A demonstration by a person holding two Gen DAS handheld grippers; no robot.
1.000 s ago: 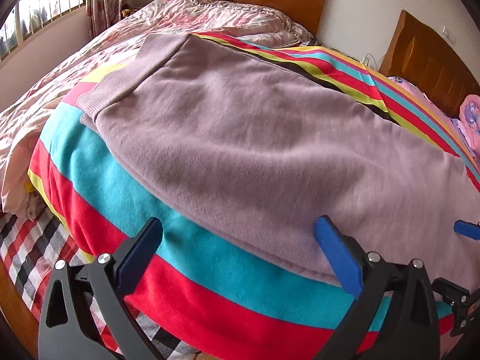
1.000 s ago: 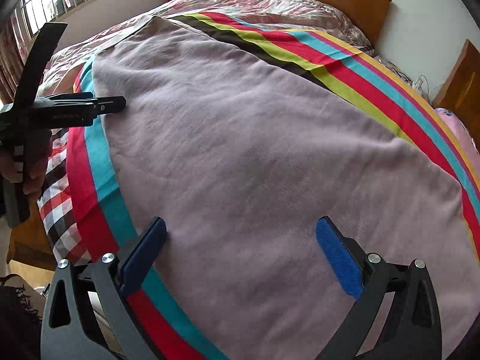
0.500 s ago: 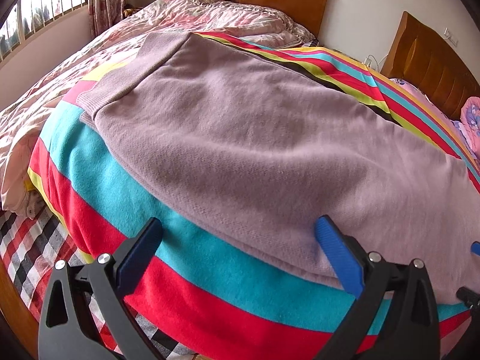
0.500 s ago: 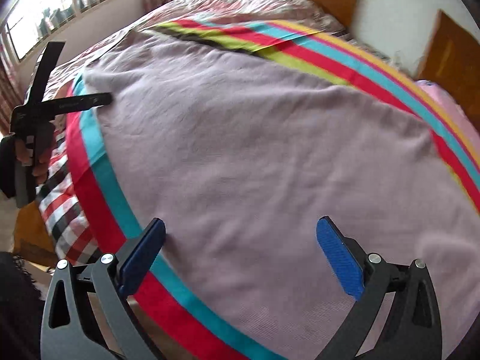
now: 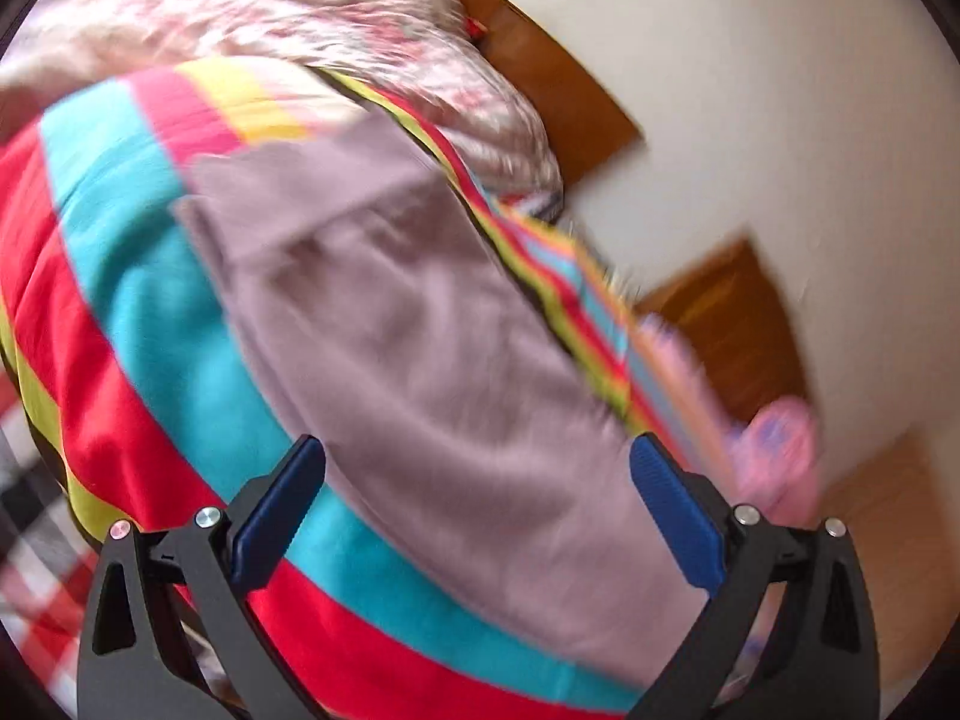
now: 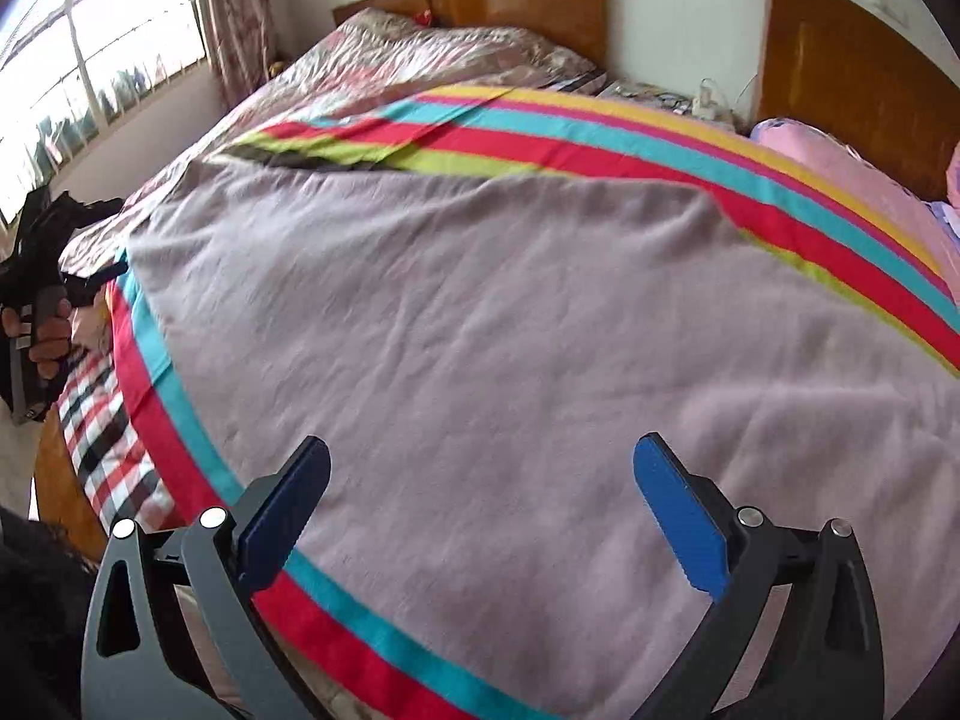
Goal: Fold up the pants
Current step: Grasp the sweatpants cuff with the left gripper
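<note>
Mauve pants (image 6: 510, 360) lie flat on striped blanket (image 6: 630, 144) on bed. Left tongs (image 5: 477, 510) and right tongs (image 6: 480, 501) both spread apart, holding nothing, at near edge.

Left wrist view is motion-blurred throughout: the pants (image 5: 420, 324) show no weave or seam detail, the striped blanket (image 5: 138, 276) smears at its band edges, and the pink object (image 5: 780, 444) at right is unidentifiable. Right wrist view: the pants (image 6: 510, 360) run off the right and bottom frame edges, so their far end and full outline are cut off. The left gripper (image 6: 90, 282) sits at the left edge, partly cropped and dark, with the hand (image 6: 42, 330) holding it only partly visible and its fingers' spacing unreadable there.
</note>
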